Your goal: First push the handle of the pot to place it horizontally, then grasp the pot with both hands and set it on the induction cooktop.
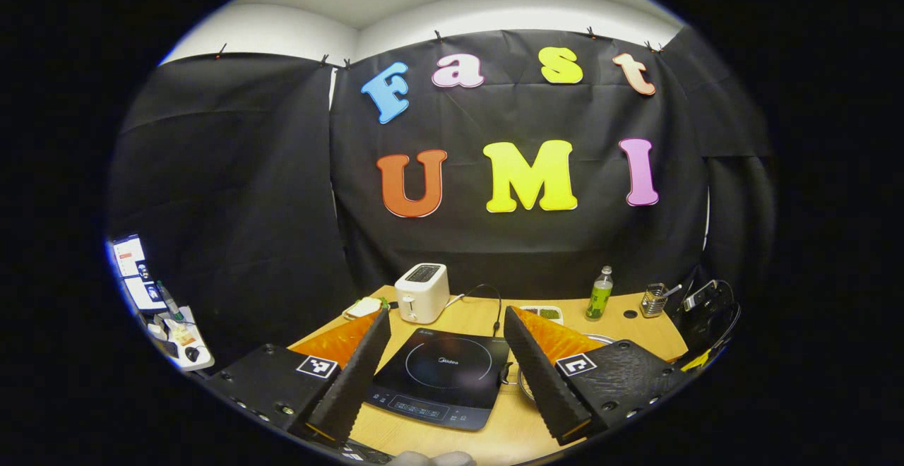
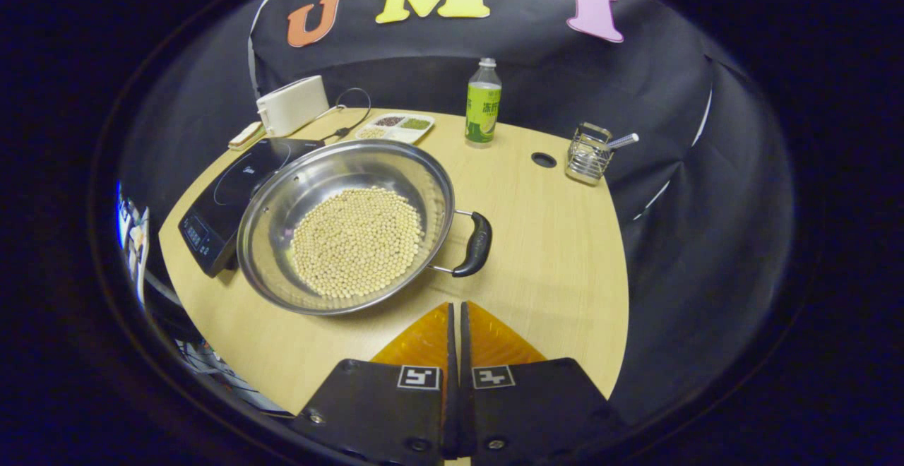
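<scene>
A wide steel pot (image 2: 282, 268) holding several pale beans (image 2: 357, 240) sits on the wooden table (image 2: 551, 268). Its black side handle (image 2: 477, 243) points toward the table's right side. The black induction cooktop (image 2: 236, 183) lies just left of the pot, which overlaps its near edge. My right gripper (image 2: 455, 311) is shut with nothing between its fingers, its tips a short way in front of the pot and below the handle. In the left gripper view my left gripper (image 1: 446, 325) stands open above the cooktop (image 1: 441, 374); a sliver of the pot's rim (image 1: 521, 381) shows beside the right finger.
A white toaster (image 2: 291, 104), a divided tray of grains (image 2: 395, 127), a green bottle (image 2: 483, 104) and a wire holder (image 2: 590, 154) stand along the table's back. A round hole (image 2: 543, 160) is in the tabletop. A cluttered side desk (image 1: 166, 318) lies far left.
</scene>
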`<state>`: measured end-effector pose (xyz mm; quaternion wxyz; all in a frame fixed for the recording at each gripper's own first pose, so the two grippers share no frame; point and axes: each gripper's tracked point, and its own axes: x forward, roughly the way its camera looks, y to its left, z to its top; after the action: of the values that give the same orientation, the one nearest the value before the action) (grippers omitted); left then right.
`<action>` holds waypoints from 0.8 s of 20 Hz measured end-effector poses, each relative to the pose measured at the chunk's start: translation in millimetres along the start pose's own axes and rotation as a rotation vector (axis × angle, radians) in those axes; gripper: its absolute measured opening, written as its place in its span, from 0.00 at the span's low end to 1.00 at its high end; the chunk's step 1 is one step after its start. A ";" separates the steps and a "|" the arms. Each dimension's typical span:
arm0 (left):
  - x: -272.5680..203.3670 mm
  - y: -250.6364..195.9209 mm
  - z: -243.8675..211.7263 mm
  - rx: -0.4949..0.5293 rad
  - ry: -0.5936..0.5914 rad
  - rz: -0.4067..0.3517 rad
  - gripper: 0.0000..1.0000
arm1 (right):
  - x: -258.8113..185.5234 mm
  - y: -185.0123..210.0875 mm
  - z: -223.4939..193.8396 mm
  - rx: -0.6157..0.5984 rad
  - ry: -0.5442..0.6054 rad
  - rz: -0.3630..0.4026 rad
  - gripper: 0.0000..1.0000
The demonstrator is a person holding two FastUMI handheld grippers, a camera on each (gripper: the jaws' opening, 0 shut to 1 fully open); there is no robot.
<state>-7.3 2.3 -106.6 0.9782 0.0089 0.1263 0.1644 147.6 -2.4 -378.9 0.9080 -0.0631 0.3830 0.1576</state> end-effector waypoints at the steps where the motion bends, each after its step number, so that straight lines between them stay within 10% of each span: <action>1: 4.1 -3.2 -2.6 -0.005 0.007 -0.022 0.96 | -7.7 1.8 2.0 0.001 -0.017 -0.008 0.04; 4: 17.5 -7.1 -15.5 -0.008 0.025 -0.089 0.96 | -30.4 9.1 7.7 0.019 -0.078 -0.010 0.17; 8: 28.7 -12.7 -32.1 -0.011 0.056 -0.189 0.97 | -50.8 3.5 6.2 0.067 -0.105 -0.098 1.00; 16: 59.4 -34.4 -102.8 -0.018 0.203 -0.353 0.96 | -58.5 22.2 -7.1 0.212 -0.123 -0.130 0.98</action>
<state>32.3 -13.6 -222.6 0.9741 -0.0386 0.2225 -0.0084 97.0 3.0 -341.9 0.9396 0.0186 0.3362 0.0608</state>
